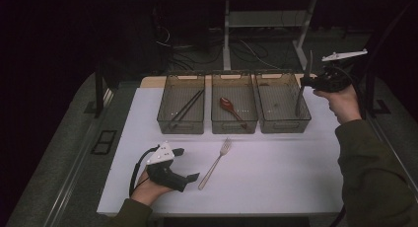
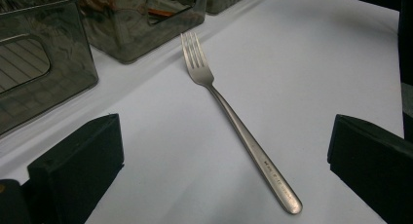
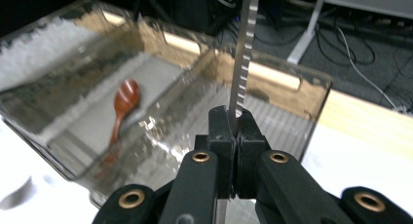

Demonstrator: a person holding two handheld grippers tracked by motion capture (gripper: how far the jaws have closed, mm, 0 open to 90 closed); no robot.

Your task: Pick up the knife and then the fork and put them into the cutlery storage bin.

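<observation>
The left gripper (image 1: 185, 164) rests low near the table edge with jaws wide apart, while the raised right gripper (image 1: 306, 80) is clamped tight.

A fork (image 2: 234, 124) is seen lying flat on the white table (image 2: 316, 63), tines toward the smoky bins (image 2: 44, 68). It is flanked, untouched, by the wide-set jaws of the left claw (image 2: 226, 165).

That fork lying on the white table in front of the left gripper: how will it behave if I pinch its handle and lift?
The fork looks like one piece of polished metal, so probably stiff. Its smooth, slim handle may slip or pivot between the fingers. Lying flat on the table, it offers little height to pinch, and seems unlikely to roll.
</observation>
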